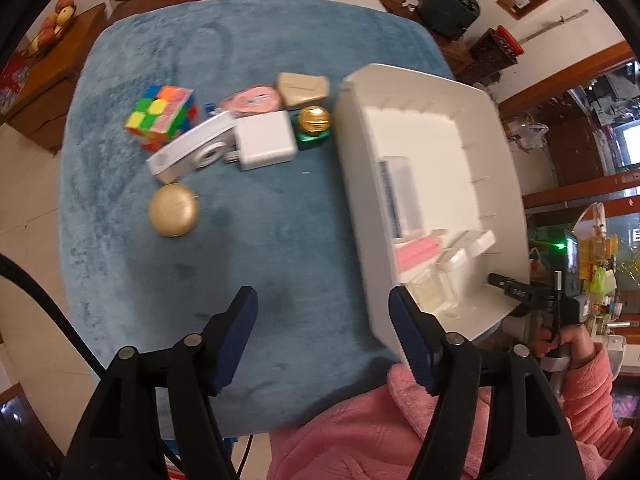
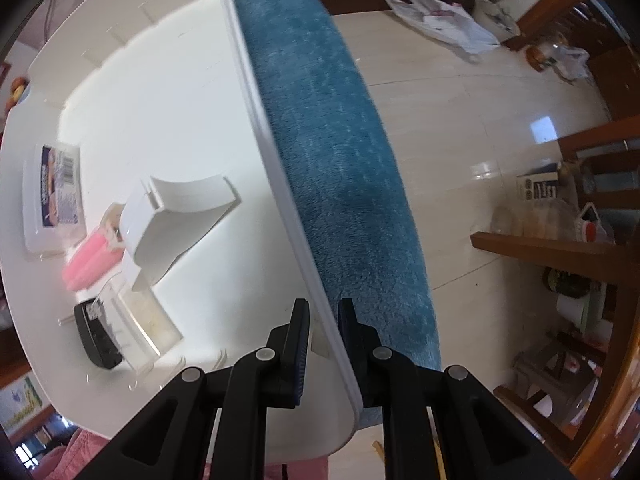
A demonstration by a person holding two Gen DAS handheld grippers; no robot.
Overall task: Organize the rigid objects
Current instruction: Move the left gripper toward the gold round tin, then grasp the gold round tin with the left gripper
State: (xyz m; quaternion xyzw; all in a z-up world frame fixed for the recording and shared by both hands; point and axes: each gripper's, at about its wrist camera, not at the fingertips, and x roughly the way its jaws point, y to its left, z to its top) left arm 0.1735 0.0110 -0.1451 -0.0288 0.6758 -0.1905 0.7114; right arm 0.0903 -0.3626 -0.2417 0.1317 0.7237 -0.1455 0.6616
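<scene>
- Two risks ahead, listed left to right as seen past the left gripper (image 1: 322,336).
- Far ahead-left: loose pile on blue cloth (image 1: 248,208) — cube (image 1: 162,116), white flat device (image 1: 192,152), white charger (image 1: 266,140), gold round case (image 1: 174,210), green-gold ball (image 1: 314,124), pink case (image 1: 252,100), beige block (image 1: 302,88). Packed touching; picking one likely nudges the neighbours, round ones could roll.
- Left gripper: jaws spread, nothing between them, over bare cloth well short of the pile. No earlier frame, so no comment on motion.
- Just right of the left gripper: white bin (image 1: 360,152), near wall close to the right finger (image 1: 412,340). Side-swing could clip and shove it.
- Right gripper (image 2: 324,332): clamped on bin rim (image 2: 280,200), one finger inside, one outside over the cloth. Thin rim, narrow bite — could slip or twist out.
- Inside bin, left of right gripper: labelled box (image 2: 54,192), pink item (image 2: 90,260), white case (image 2: 176,216), clear box (image 2: 144,316), black item (image 2: 96,336). Any tilt slides these together.
- Bin near the cloth edge, floor beyond: over-pull could drop it.
</scene>
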